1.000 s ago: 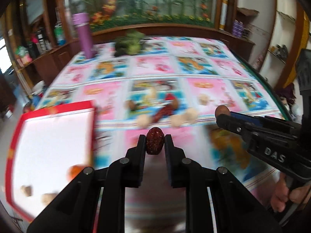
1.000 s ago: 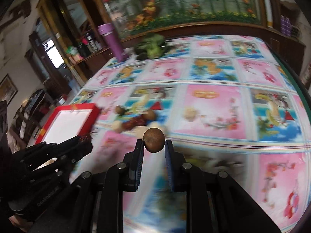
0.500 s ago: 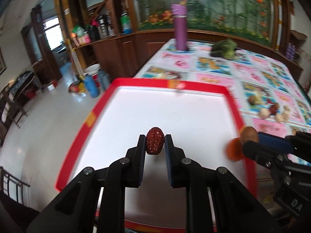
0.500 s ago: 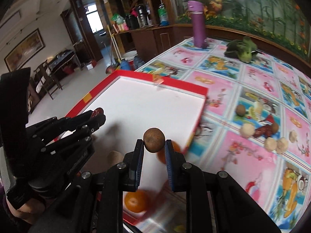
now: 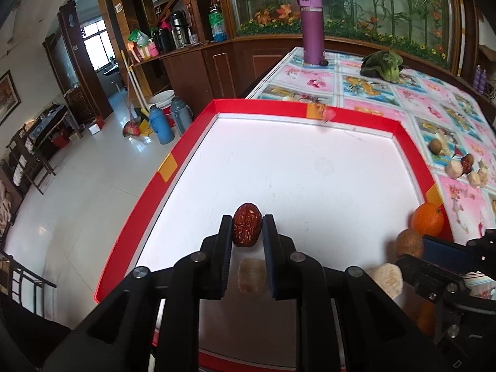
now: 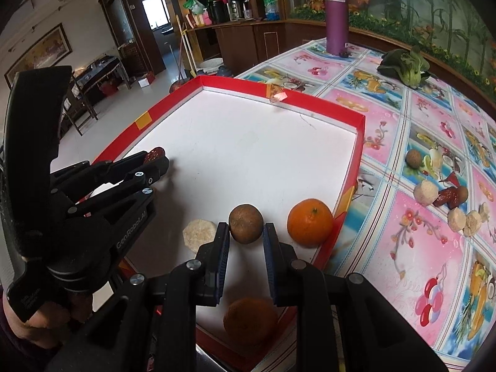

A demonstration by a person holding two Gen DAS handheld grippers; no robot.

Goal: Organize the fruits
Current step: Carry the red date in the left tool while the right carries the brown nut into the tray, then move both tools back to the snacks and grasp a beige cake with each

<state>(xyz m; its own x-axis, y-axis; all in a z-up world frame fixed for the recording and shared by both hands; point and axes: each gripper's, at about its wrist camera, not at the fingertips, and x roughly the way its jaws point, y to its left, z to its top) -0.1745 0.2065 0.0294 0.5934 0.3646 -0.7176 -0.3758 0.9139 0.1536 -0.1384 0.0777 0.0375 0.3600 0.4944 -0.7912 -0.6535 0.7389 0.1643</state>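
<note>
My left gripper (image 5: 247,224) is shut on a wrinkled red date (image 5: 247,232), held just above the white floor of the red-rimmed tray (image 5: 148,198). My right gripper (image 6: 246,228) is shut on a round brown fruit (image 6: 245,221) low over the tray's near right corner. In the tray lie an orange (image 6: 310,221), a second orange (image 6: 250,316) under the right fingers, and a pale round piece (image 6: 199,234). The right wrist view shows the left gripper (image 6: 158,158) at the left with the date in it. More loose fruits (image 6: 440,197) lie on the tablecloth to the right.
The tray overhangs the table's left edge, with tiled floor below. A purple bottle (image 6: 334,15) and a green vegetable (image 6: 406,65) stand at the far end of the patterned tablecloth (image 6: 403,248). A hand (image 6: 37,313) holds the left gripper's handle.
Both grippers have swung left from the tablecloth to over the tray, each still holding its fruit, and now hang lower over the tray's near part.
</note>
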